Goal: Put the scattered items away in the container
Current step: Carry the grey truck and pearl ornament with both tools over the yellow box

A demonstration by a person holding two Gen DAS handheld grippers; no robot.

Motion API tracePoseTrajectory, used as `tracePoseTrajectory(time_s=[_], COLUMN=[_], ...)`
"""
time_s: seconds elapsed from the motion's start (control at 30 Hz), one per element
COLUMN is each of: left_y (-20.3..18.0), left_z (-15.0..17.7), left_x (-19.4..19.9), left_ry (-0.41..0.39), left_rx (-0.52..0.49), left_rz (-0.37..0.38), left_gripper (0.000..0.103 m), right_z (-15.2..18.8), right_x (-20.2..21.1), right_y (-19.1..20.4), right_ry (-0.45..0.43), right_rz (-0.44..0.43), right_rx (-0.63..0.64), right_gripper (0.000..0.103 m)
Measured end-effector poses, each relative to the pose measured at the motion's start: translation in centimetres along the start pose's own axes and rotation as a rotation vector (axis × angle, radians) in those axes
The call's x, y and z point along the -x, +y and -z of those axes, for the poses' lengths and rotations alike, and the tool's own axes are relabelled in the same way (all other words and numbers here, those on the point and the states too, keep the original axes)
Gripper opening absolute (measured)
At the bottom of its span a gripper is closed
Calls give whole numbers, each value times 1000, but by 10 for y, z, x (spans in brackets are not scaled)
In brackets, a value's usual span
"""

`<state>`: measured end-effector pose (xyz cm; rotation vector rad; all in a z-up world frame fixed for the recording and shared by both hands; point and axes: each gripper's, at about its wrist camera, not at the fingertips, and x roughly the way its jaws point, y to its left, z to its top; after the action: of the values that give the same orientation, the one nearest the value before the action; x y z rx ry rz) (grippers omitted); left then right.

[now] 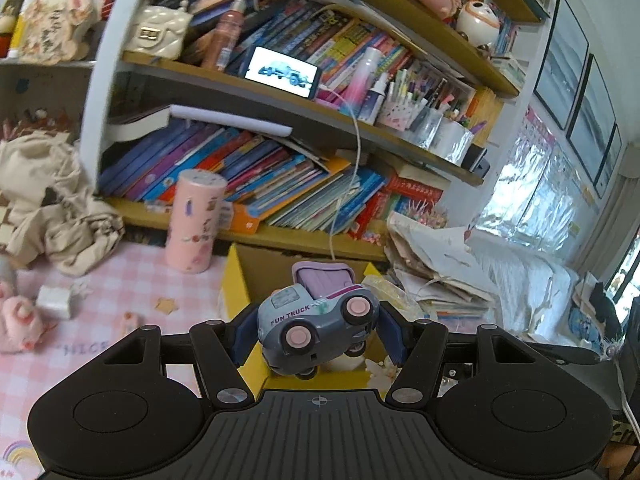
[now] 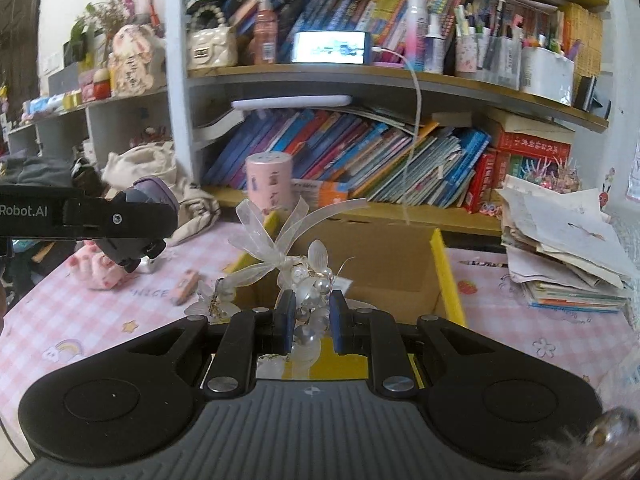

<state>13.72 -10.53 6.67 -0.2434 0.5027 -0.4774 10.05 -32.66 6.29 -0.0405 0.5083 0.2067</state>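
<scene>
Now each hand-held gripper pinches something above the box [image 2: 404,264] — left [image 1: 316,330] the toy truck [image 1: 316,328], right [image 2: 310,322] the hair ornament [image 2: 308,280].

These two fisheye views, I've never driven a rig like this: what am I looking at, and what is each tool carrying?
There is no robot arm. A person holds a two-finger tool in each hand, and each tool carries a camera looking forward along its fingers.

The left wrist view shows the left tool clamped on a grey-blue toy truck, held above the yellow cardboard box.

The right wrist view shows the right tool gripping a pearl and ribbon hair ornament over the same box; the left tool appears at its left edge.

On the pink checked tablecloth stand a pink cylinder, a pink plush toy and a stack of papers.
</scene>
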Motion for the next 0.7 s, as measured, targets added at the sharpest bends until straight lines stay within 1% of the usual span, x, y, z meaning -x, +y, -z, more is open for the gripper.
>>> tracePoseTrajectory(time_s=[0.17, 0.3, 0.47, 0.57, 0.7], left_y=[-16, -25, -30, -30, -25], left_z=[-5, -7, -11, -13, -9], left_x=[-26, -47, -72, -88, -109], left_ry=[18, 43, 62, 76, 118], left_rx=[-13, -23, -37, -45, -38], left_rz=[-6, -18, -48, -70, -96], left_gripper=[61, 61, 61, 61, 61], right_z=[-4, -6, -11, -13, -10], right_x=[-14, -28, -50, -67, -89], right_y=[-32, -53, -70, -78, -84], right_ry=[-1, 11, 27, 51, 92], right_rz=[12, 1, -23, -38, -61], right_rx=[-25, -41, -34, -18, 8], right_gripper=[17, 17, 17, 17, 17])
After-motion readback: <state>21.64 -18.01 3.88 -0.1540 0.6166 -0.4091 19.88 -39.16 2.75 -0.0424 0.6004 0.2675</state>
